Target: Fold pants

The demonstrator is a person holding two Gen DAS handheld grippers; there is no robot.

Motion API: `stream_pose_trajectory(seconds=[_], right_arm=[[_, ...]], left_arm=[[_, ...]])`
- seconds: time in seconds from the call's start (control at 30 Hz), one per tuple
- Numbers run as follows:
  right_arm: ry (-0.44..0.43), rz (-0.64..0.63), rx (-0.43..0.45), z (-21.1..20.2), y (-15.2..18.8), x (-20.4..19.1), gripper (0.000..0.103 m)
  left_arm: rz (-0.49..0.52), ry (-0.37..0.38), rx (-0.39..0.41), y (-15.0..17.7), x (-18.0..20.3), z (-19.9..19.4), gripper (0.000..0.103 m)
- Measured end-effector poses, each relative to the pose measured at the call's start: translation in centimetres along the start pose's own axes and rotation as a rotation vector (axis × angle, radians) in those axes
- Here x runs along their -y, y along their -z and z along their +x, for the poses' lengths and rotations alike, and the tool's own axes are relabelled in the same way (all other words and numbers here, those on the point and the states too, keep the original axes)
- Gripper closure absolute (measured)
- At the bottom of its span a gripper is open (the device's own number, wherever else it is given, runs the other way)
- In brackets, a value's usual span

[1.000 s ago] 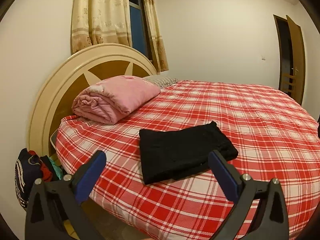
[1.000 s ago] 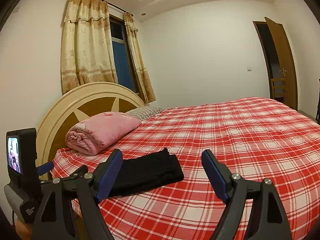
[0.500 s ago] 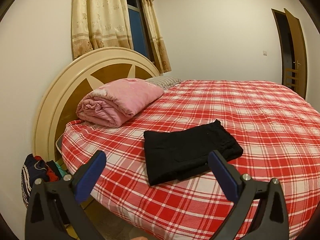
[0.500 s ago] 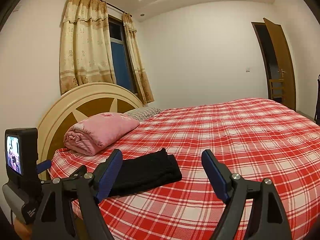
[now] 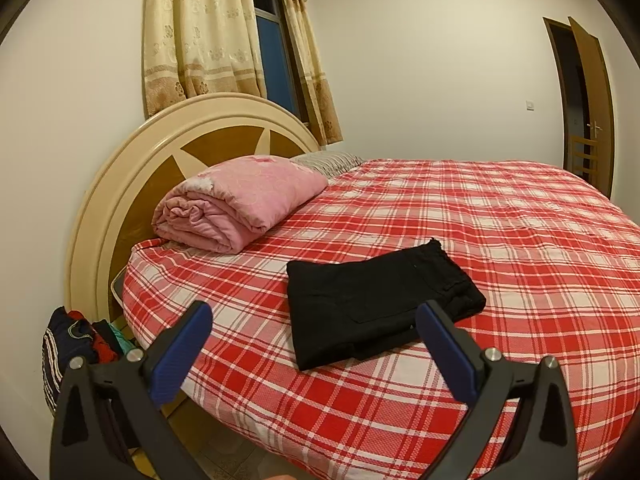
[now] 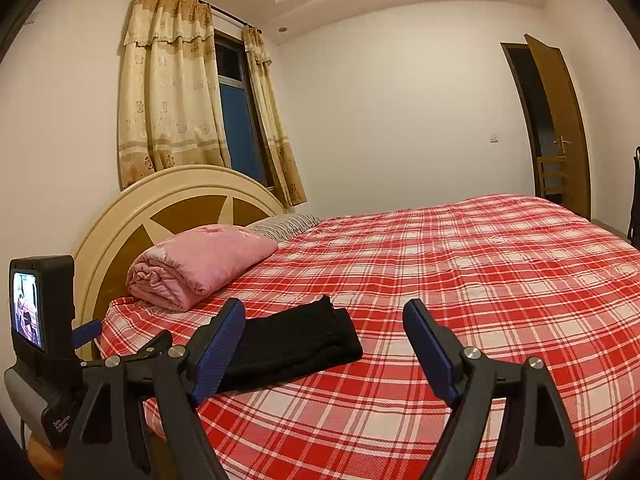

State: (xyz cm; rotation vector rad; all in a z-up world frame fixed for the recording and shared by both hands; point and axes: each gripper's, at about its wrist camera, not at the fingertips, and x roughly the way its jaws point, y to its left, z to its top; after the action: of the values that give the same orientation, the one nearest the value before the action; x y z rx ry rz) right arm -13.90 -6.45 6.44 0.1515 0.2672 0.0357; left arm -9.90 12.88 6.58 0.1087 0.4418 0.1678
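The pants (image 5: 380, 304), black, lie folded into a compact rectangle on the bed (image 5: 500, 220), near its front edge and toward the headboard end. The fold sits flat on the red and white checked sheet; one end shows stacked layers with a slightly ragged corner. In the right wrist view the pants (image 6: 288, 344) appear as a low, thick pad, partly hidden behind one finger.

Nothing touches the pants. The left gripper (image 5: 316, 344) hangs short of the bed's edge, its jaws spread wide and empty, blue pads facing inward. The right gripper (image 6: 324, 348) is likewise spread wide, with nothing between the pads, held above the sheet to the right of the pants. At the left edge of the right wrist view stands the left gripper's camera unit with a lit screen (image 6: 26, 310).

Behind the pants a rolled pink quilt (image 5: 240, 204) rests against the round headboard (image 5: 120, 184); a striped pillow (image 5: 332, 159) lies just beyond it. A heap of clothes (image 5: 80, 340) sits on the floor beside the headboard. Curtains (image 5: 196, 32) frame a dark window, and a door (image 5: 592, 92) stands open in the far corner.
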Motion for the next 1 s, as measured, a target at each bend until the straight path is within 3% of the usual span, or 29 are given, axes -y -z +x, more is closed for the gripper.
stream_pose_trajectory(seconds=[0.67, 1.0], right_arm=[[0.005, 0.000, 0.005, -0.18, 0.07, -0.02, 0.021], [0.020, 0.008, -0.012, 0.20, 0.37, -0.20, 0.021]], left_arm=[[0.000, 0.000, -0.004, -0.02, -0.03, 0.04, 0.000], [-0.029, 0.021, -0.053, 0.48, 0.29, 0.69, 0.000]])
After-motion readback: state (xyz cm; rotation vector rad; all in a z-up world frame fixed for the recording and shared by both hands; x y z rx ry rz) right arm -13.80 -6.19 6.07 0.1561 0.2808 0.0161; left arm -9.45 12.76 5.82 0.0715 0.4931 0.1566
